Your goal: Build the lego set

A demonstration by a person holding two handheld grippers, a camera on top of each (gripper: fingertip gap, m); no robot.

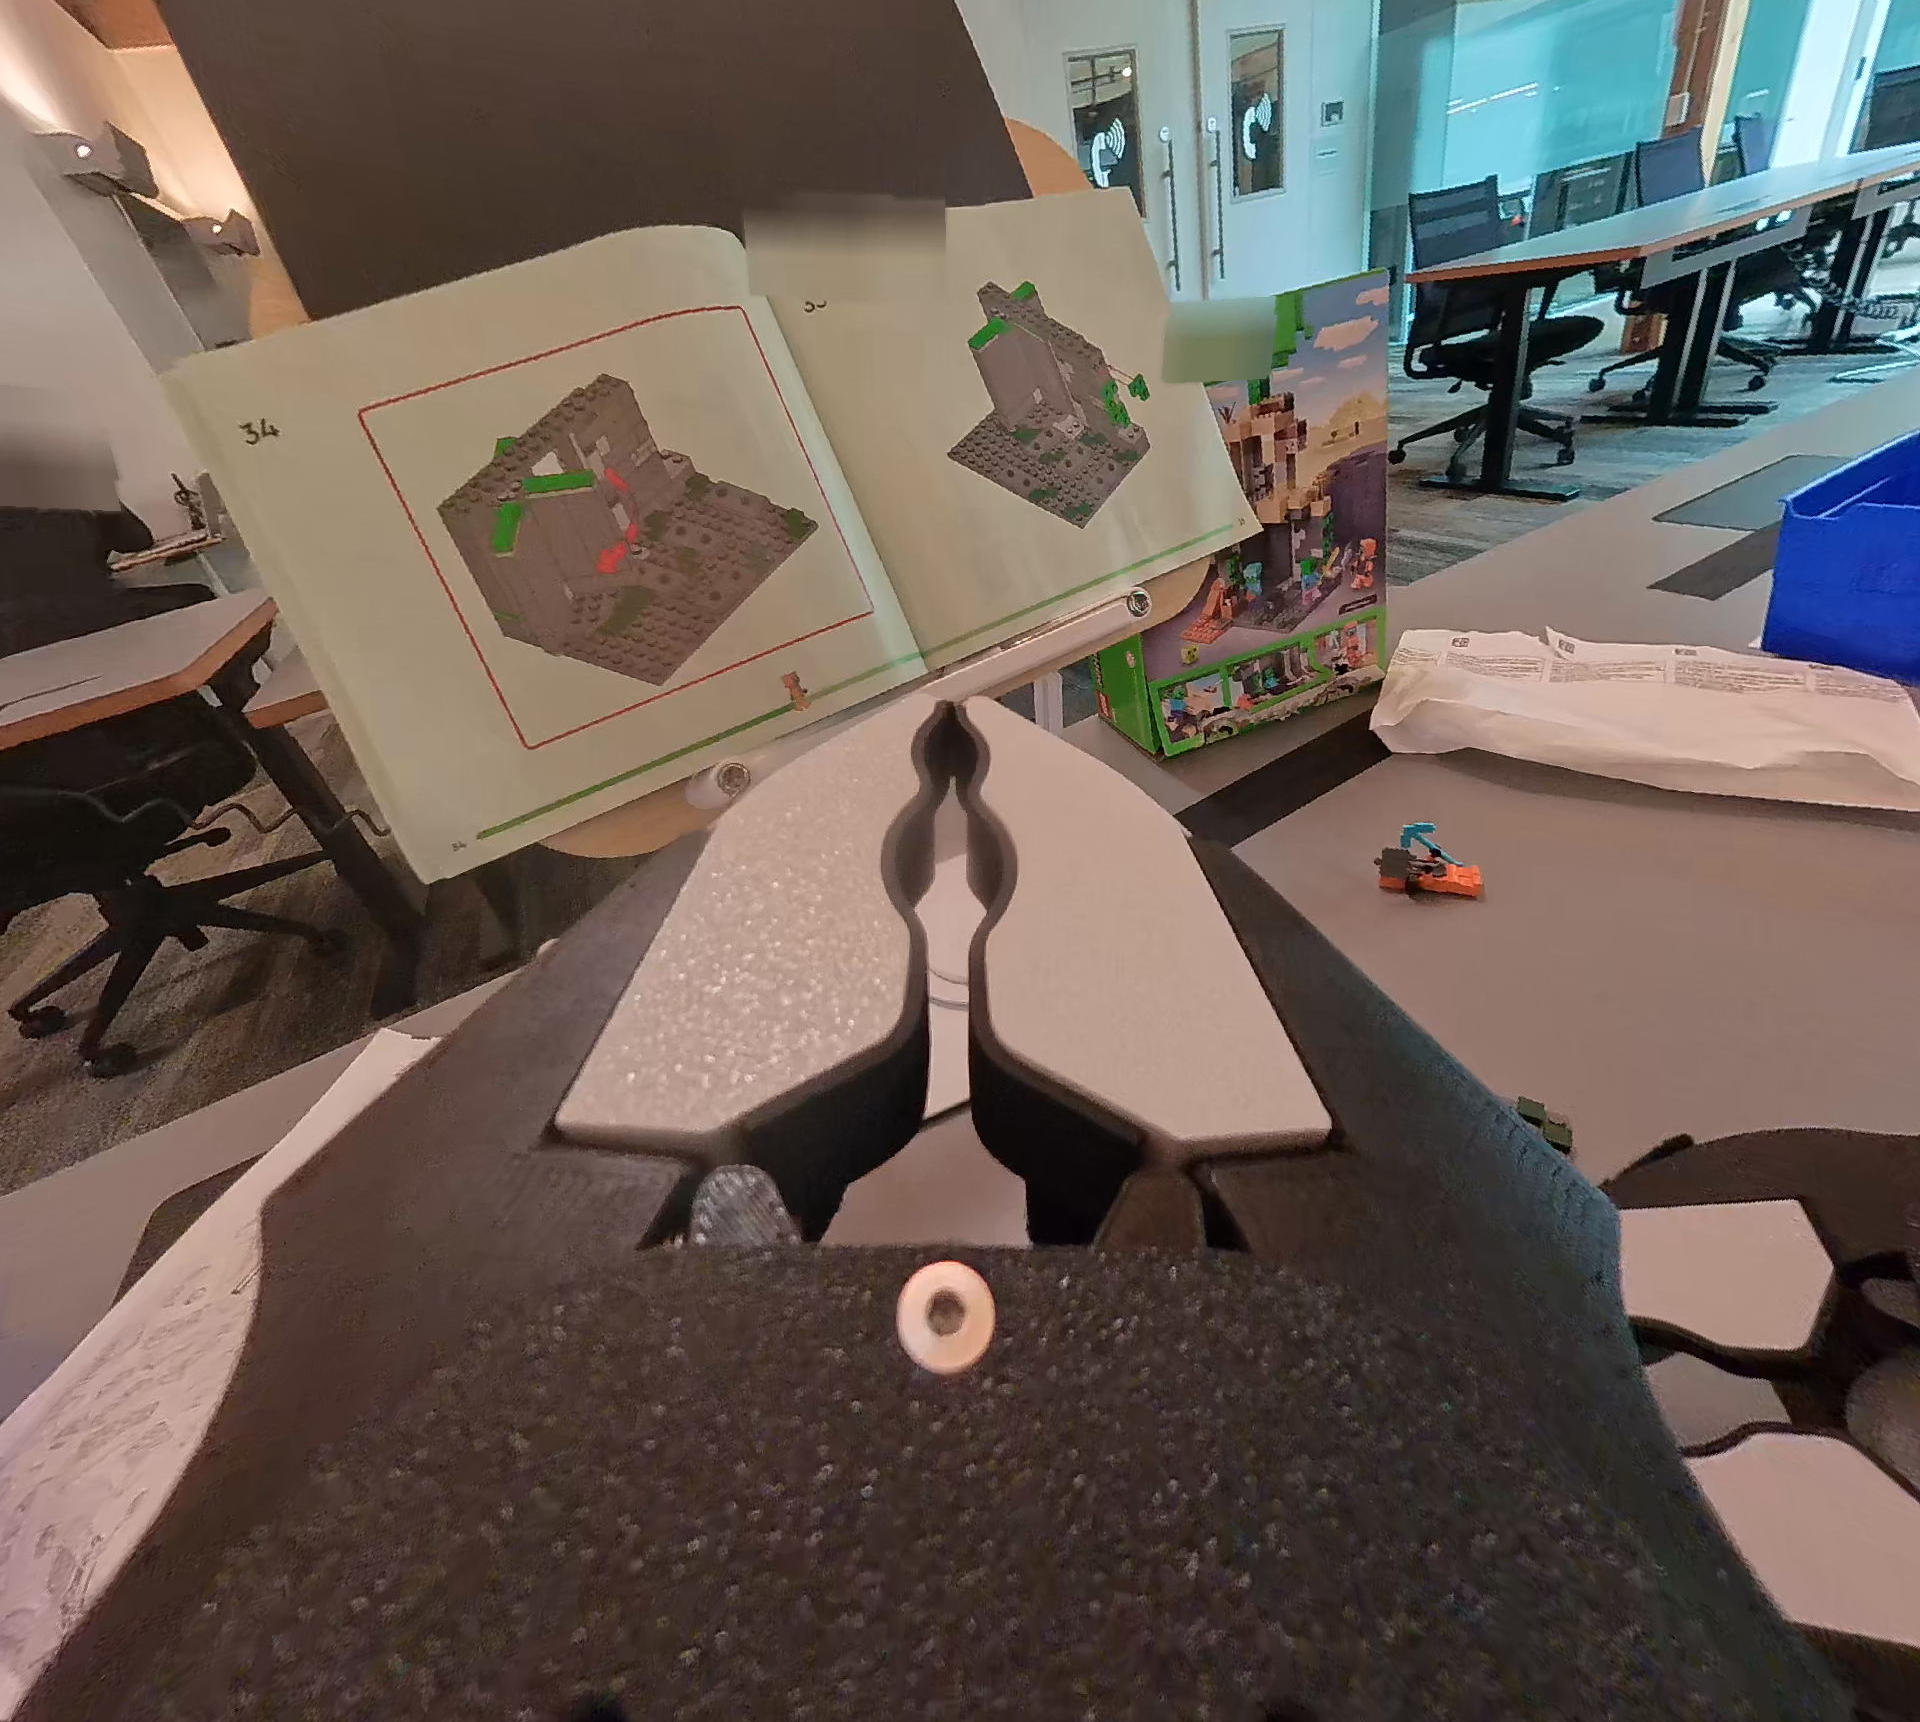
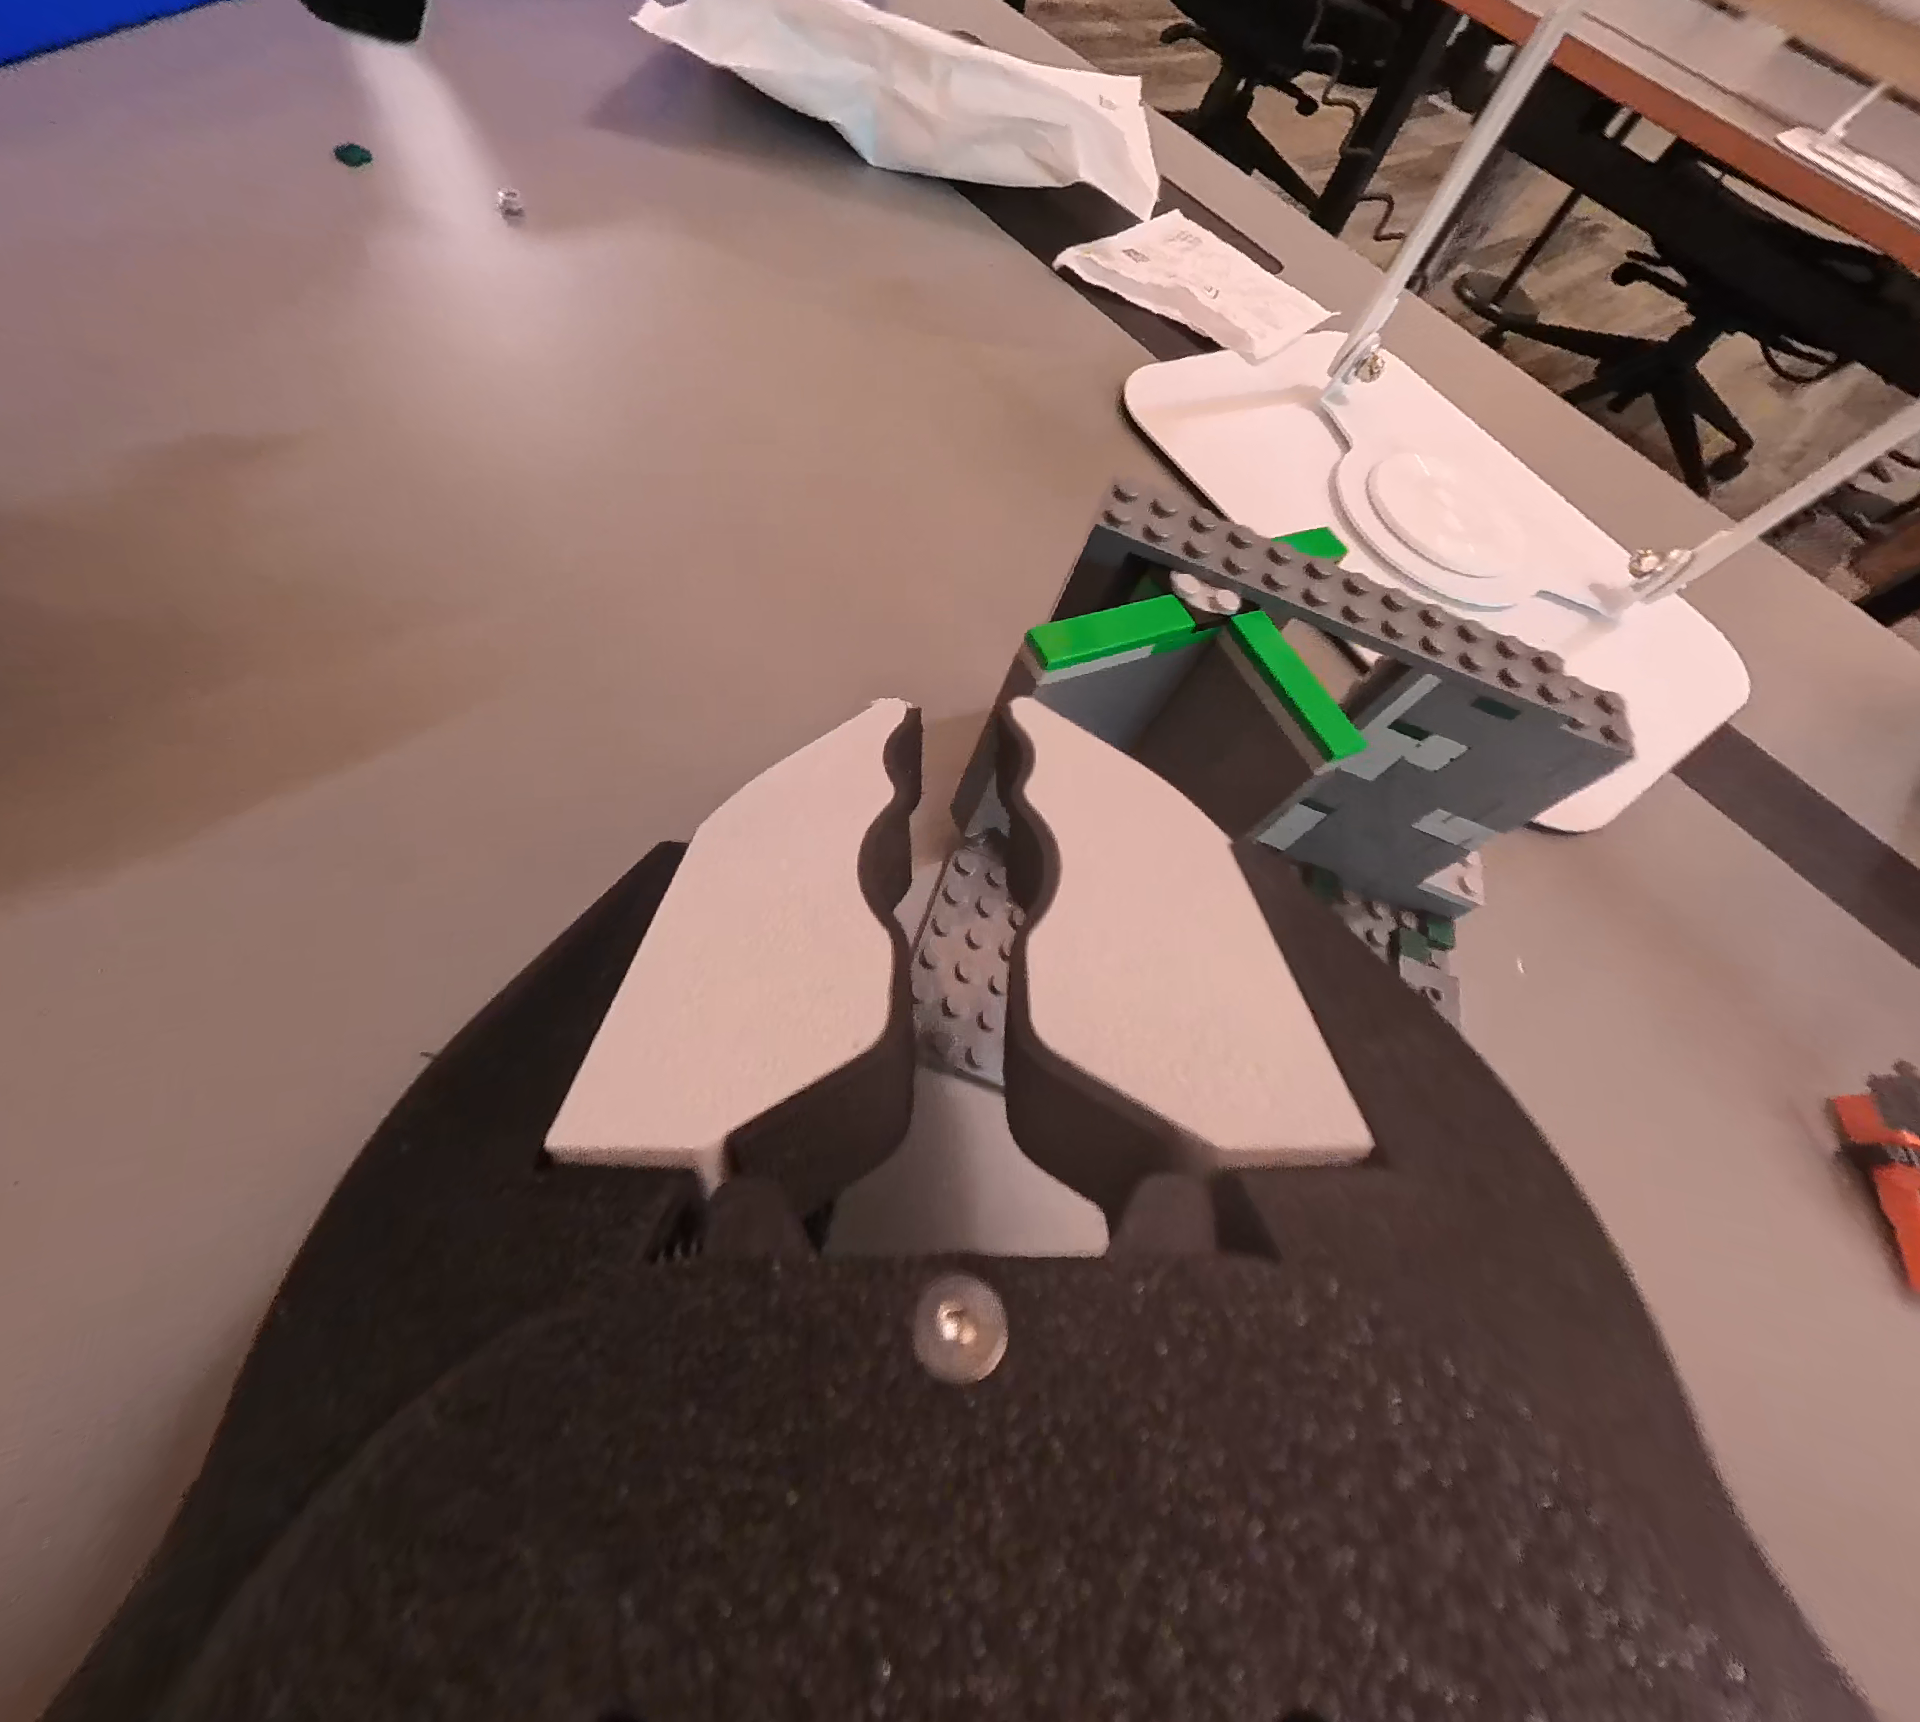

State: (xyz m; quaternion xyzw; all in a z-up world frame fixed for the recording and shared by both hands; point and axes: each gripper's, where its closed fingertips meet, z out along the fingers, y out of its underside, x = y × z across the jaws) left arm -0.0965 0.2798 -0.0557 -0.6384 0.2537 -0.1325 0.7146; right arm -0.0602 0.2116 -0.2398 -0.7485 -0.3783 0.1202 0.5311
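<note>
Your right hand-held gripper (image 2: 958, 727) is narrowly parted over the grey lego build (image 2: 1288, 716) on the table (image 2: 520, 529); your left hand-held gripper (image 1: 951, 716) is closed, empty, facing the instruction booklet (image 1: 644, 488). Push clumsily and the green tiles (image 2: 1112, 633) could pop off.

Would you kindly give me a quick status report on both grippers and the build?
Left gripper shut, empty, aimed at instruction booklet. Right gripper slightly open, over grey lego build, not gripping. White stand base close behind build.
</note>
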